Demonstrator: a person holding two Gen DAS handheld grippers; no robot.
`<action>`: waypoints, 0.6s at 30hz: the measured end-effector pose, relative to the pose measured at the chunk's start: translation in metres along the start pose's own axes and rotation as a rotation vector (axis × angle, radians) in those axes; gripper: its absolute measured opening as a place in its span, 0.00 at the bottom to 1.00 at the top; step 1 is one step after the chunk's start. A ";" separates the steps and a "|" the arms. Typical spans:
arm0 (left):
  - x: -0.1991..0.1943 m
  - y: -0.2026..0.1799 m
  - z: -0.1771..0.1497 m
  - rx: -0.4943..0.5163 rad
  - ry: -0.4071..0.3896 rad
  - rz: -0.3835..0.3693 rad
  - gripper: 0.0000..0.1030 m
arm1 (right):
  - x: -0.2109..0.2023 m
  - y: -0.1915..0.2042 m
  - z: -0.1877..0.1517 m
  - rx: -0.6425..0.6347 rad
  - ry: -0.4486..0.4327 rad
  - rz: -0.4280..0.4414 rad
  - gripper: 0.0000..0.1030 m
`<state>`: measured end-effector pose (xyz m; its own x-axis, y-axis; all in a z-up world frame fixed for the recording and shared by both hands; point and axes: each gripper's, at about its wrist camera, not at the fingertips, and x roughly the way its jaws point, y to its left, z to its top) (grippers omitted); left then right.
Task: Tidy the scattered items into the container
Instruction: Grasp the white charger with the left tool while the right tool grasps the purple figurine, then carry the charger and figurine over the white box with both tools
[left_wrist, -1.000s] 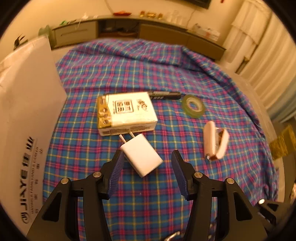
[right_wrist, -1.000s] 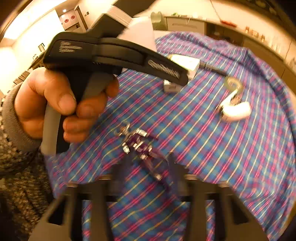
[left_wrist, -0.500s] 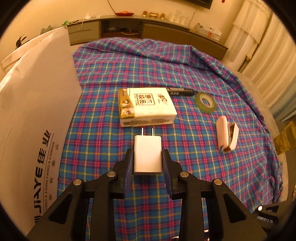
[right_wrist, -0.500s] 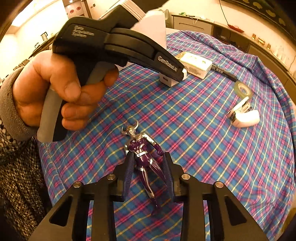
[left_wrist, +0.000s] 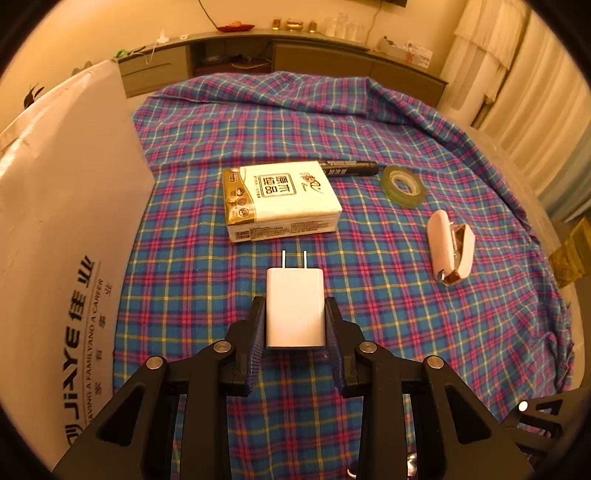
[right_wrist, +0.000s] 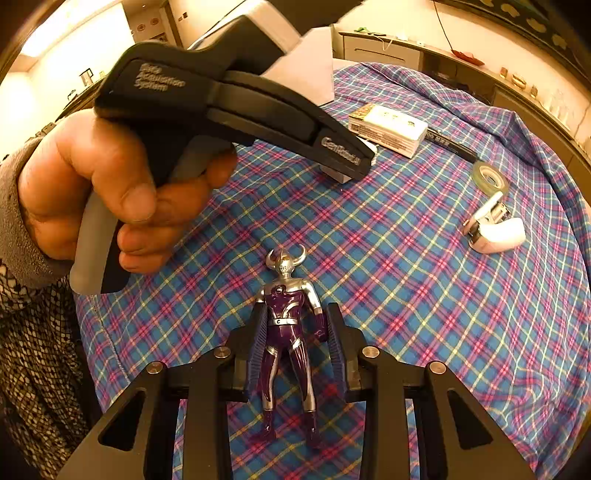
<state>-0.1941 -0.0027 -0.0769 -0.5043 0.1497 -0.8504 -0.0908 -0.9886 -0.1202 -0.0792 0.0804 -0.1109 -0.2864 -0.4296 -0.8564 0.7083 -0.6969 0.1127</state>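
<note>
Left claw (left_wrist: 295, 314): clamped on the white charger (left_wrist: 295, 308), one pad on each flat side, its prongs pointing to the far side.
Right claw (right_wrist: 293, 328): clamped on the purple toy figure (right_wrist: 290, 332) at the torso, head to the far side, legs trailing back between the arms of the claw.
Container: the white cardboard box (left_wrist: 62, 240) stands at the left edge of the surface (left_wrist: 406, 332), its wall close beside the left claw; its opening is out of view.
Still scattered: tissue pack (left_wrist: 280, 201) just beyond the charger, black marker (left_wrist: 349, 169) touching the pack's far right corner, tape roll (left_wrist: 402, 184) to the right of it, white stapler (left_wrist: 450, 253) nearer on the right.
Risk, charger: smooth hard sides and a grip low on the body; it could slip or swing on the lift.
Risk, figure: held across a narrow rounded waist with one arm against the pad; it may twist, or its legs drag and snag the plaid cloth (left_wrist: 258, 122).
Risk, crowding: the person's hand (right_wrist: 103, 192) and the left tool sit close above the figure; moving both toward the box at once could make them knock together.
Change, left: a second ago the pads stood wide with the charger lying skewed; now it is squared up and gripped.
Change, right: the pads were apart over the figure; now closed on it.
</note>
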 end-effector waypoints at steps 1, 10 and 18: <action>-0.004 0.001 0.000 -0.001 -0.006 -0.005 0.31 | -0.003 0.000 0.000 0.007 -0.005 0.003 0.32; -0.043 0.019 -0.005 -0.038 -0.051 -0.082 0.31 | -0.030 0.001 0.003 0.104 -0.095 0.032 0.32; -0.083 0.024 -0.002 -0.036 -0.137 -0.156 0.31 | -0.033 -0.010 0.014 0.172 -0.152 0.010 0.32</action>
<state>-0.1523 -0.0388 -0.0105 -0.5989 0.2990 -0.7429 -0.1470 -0.9530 -0.2651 -0.0858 0.0931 -0.0768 -0.3830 -0.5090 -0.7709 0.5946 -0.7745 0.2160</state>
